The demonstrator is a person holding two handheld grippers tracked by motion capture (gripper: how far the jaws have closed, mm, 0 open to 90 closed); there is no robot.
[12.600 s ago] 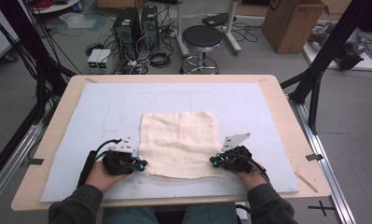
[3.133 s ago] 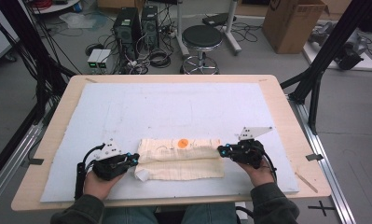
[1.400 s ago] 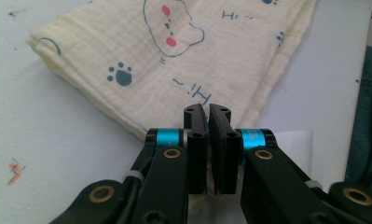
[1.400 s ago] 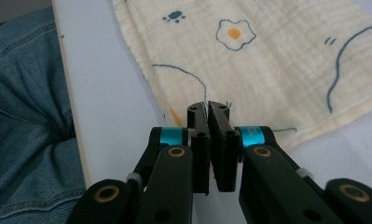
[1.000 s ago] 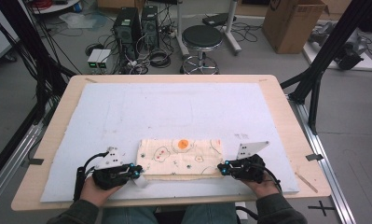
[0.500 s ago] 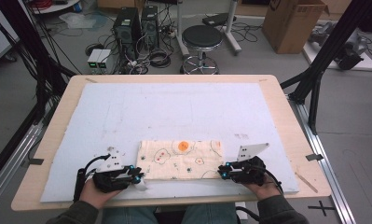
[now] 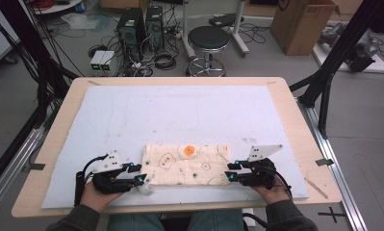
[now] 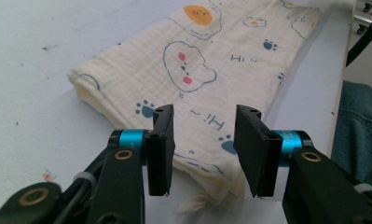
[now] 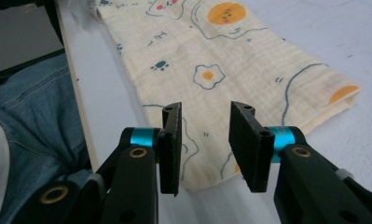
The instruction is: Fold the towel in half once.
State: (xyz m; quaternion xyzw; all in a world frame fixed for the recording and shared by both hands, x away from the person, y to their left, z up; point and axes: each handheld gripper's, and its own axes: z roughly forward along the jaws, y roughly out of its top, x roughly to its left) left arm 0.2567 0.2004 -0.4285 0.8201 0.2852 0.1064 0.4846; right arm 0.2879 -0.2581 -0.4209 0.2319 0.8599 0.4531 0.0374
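A cream cloth (image 7: 187,164) printed with cartoon animals, eggs and paw prints lies folded into a long strip near the table's front edge. My left gripper (image 7: 137,173) sits at its left end, open, the jaws straddling the near corner of the cloth (image 8: 193,93) without pinching it. My right gripper (image 7: 229,171) sits at the right end, open too, with the cloth's near right corner (image 9: 249,70) showing between and beyond its jaws. A small white tag (image 8: 193,203) pokes out under the left corner.
A pale blue mat (image 7: 180,110) covers the wooden table (image 7: 295,115). The table's front edge lies just behind both hands, with a person's jeans (image 9: 34,102) below it. A stool (image 7: 209,38), computer towers (image 7: 136,24) and a cardboard box (image 7: 305,19) stand on the floor beyond.
The flat square cloth was folded into a strip and pulled toward the front edge. Over the last second both grippers have let go and backed slightly toward the person.
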